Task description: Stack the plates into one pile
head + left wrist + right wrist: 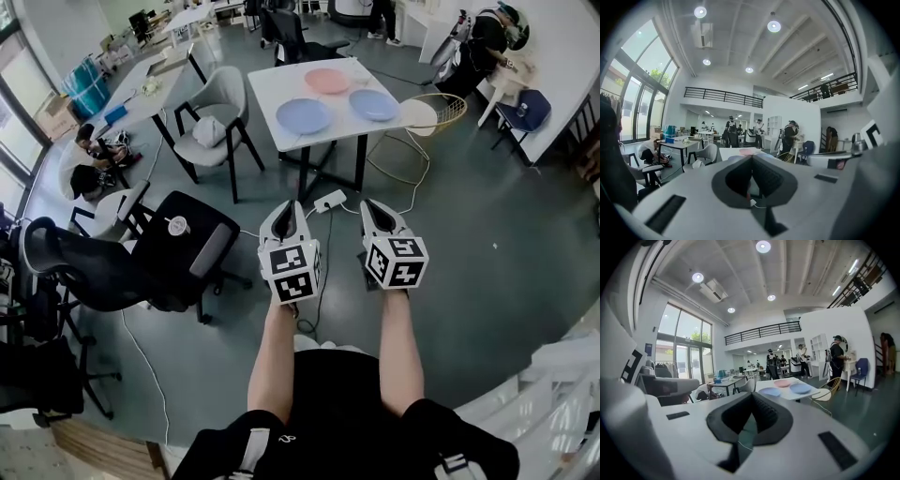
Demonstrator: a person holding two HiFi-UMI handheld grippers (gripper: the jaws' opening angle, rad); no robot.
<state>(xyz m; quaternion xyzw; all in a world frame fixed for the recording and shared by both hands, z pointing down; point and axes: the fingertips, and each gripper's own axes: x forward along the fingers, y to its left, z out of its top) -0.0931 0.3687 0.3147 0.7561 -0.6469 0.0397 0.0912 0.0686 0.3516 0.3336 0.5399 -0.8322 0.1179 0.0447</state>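
Head view: the pink plate (pixel 328 81), left blue plate (pixel 304 115) and right blue plate (pixel 374 104) lie apart on the surface (pixel 272 89), well ahead of the left tongs (pixel 289 211) and right tongs (pixel 377 208); stacking is judged not begun. Left gripper view: the left tongs are clenched on nothing. Right gripper view: the right tongs are likewise clenched and empty, with all three plates unstacked far beyond.

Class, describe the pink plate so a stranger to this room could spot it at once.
On the white square table by the grey chair, the pink plate lies farthest away. Its neighbours, the left plate and right plate, are blue.
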